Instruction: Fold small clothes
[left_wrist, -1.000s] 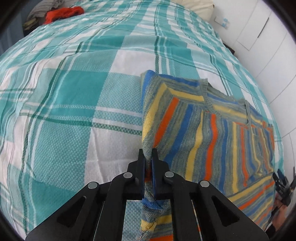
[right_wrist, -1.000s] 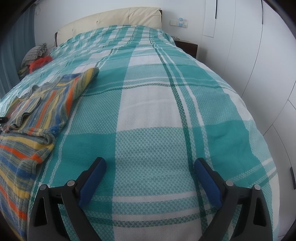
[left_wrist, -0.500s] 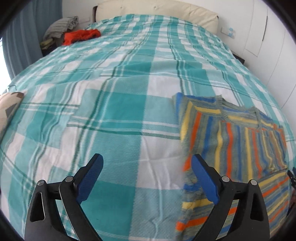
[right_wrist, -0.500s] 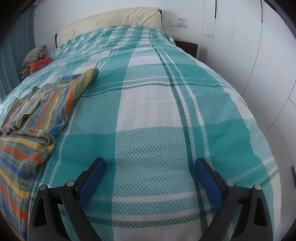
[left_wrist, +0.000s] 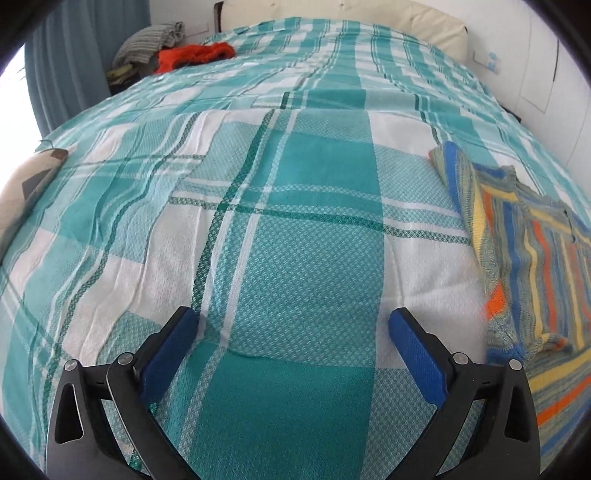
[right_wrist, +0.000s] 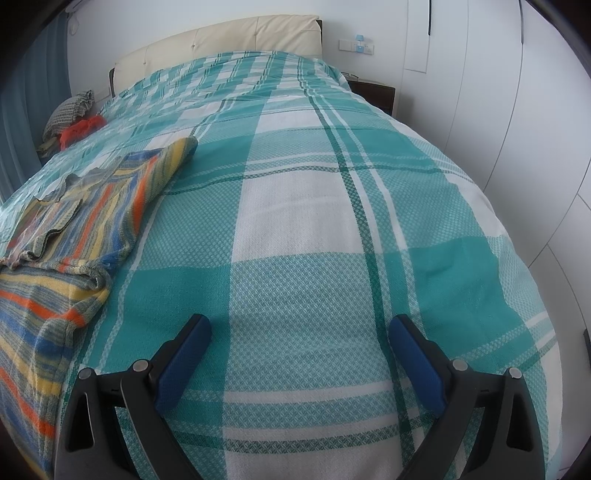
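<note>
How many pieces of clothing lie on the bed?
2 clear: the striped sweater between the tools, and an orange garment near the headboard. The grey bundle beside it may hide more.

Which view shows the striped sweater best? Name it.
The right wrist view: the striped sweater lies at its left, neckline, folded-over panel and lower body visible. The left wrist view catches only part of it at the right edge, somewhat blurred.

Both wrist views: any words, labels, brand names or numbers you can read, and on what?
None can be read.
striped sweater: no tag or print shows.
plaid bedspread: pattern only.
wall plate with a blue piece: too small to tell any marking.
left gripper and right gripper: no markings visible.
</note>
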